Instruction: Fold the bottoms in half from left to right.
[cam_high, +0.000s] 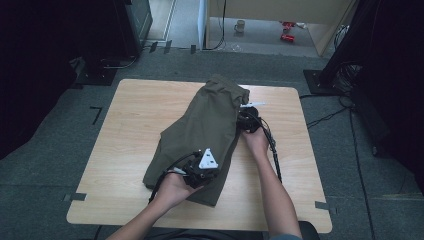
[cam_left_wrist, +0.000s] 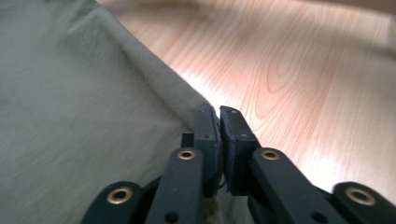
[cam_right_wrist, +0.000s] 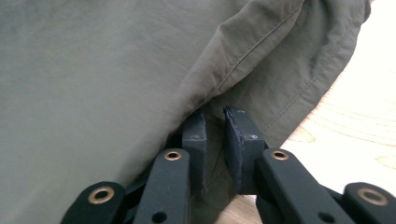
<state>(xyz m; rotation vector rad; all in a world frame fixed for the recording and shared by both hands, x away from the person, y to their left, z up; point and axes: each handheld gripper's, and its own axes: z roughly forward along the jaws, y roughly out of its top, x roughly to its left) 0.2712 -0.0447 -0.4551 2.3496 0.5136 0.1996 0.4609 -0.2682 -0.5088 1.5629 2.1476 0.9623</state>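
Both grippers pinch fabric: our left gripper clamps the shorts' near edge; our right gripper nips a fold, jaws slightly apart; no readable writing; olive shorts, folded lengthwise, lie mid-table, waistband at the far end.

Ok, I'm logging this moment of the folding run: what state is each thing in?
Shorts: olive, folded lengthwise, lying flat on the table.
Left gripper: shut on the shorts' edge, near end.
Right gripper: jaws close together with shorts fabric between them, at the right edge.
Mug: upright on the floor beyond.
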